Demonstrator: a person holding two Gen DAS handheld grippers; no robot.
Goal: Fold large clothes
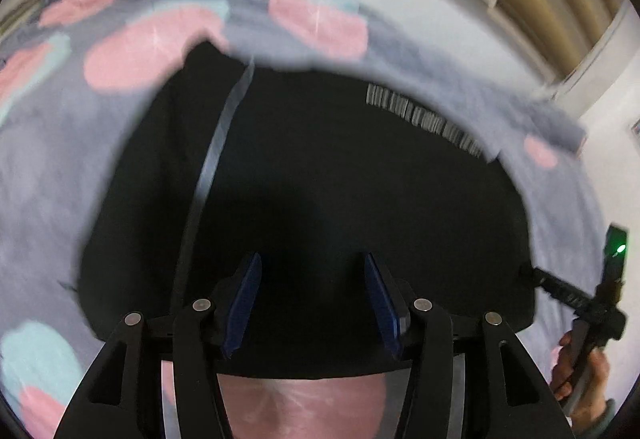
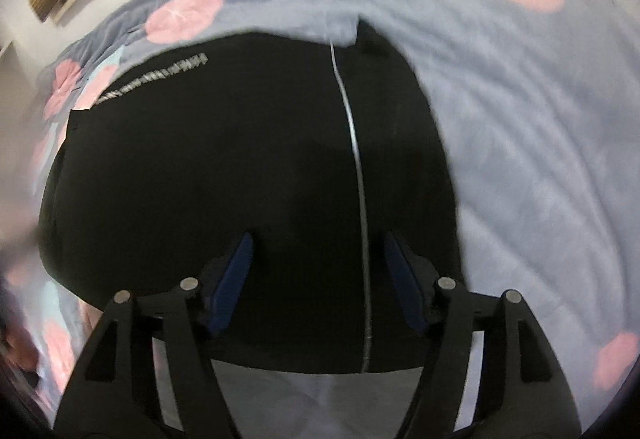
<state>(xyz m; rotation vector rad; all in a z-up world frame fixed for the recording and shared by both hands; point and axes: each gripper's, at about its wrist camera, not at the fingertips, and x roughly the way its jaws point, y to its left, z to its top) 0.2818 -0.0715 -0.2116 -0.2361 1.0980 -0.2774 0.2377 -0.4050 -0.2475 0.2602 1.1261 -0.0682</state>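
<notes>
On the grey bedspread (image 1: 48, 167) printed with pink and pale blue blotches lies the black garment (image 1: 320, 167), spread flat, with a thin silver stripe (image 1: 218, 151) running along it and a band of pale lettering (image 1: 424, 119) near its far edge. The garment's near edge shows as a straight fold line just in front of both cameras.

Left gripper (image 1: 314, 303): jaws stand well apart, the blue pads (image 1: 246, 303) clear on both sides. Nothing sits between them; the black cloth lies below, and no pad presses on it. Whether the tips brush the fabric cannot be told.

Right gripper (image 2: 318, 279): jaws likewise apart, blue pads (image 2: 234, 279) bare. The silver stripe (image 2: 360, 179) passes under the gap, close to the right-hand pad, but it is not pinched. The garment (image 2: 224, 167) fills the middle of this view, with bedspread (image 2: 520, 159) to its right.

In the left wrist view, the right gripper's body (image 1: 588, 299) appears at the garment's right edge, a hand (image 1: 580, 379) wrapped round its handle and a green light lit on it. Both views are blurred.
</notes>
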